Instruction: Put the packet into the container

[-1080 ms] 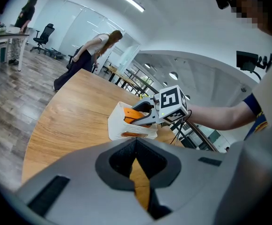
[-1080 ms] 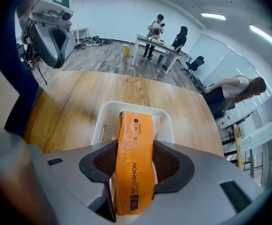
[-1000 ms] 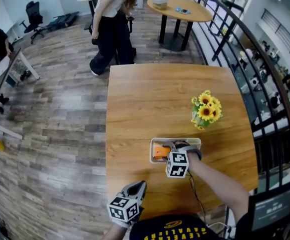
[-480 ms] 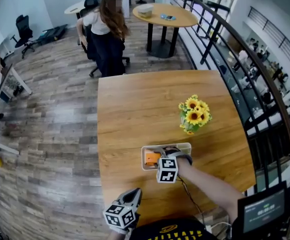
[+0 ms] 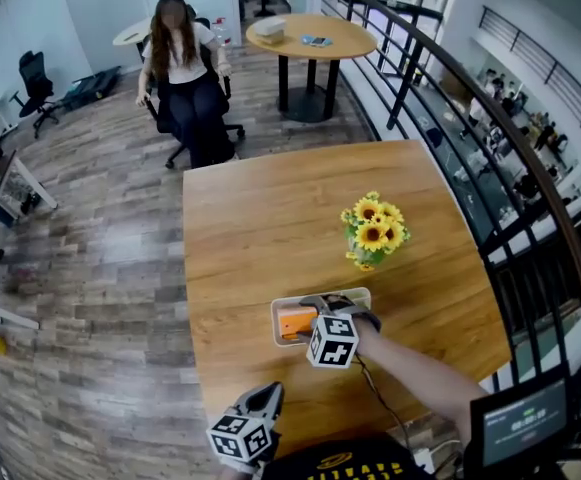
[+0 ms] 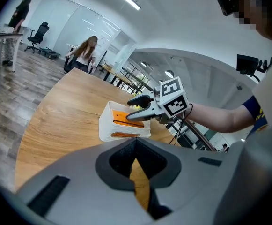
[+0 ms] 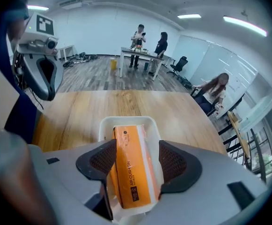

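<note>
The right gripper has just been opening; its jaws stand apart around the packet in the container. The left gripper, nearer, is closed.

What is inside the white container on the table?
An orange packet lies inside, between the right gripper's jaws, which have just been opening. The packet covers the floor of the container, so anything beneath cannot be seen.

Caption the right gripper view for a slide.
Right gripper, jaws just opening, straddles the packet lying in the container on the table.
</note>
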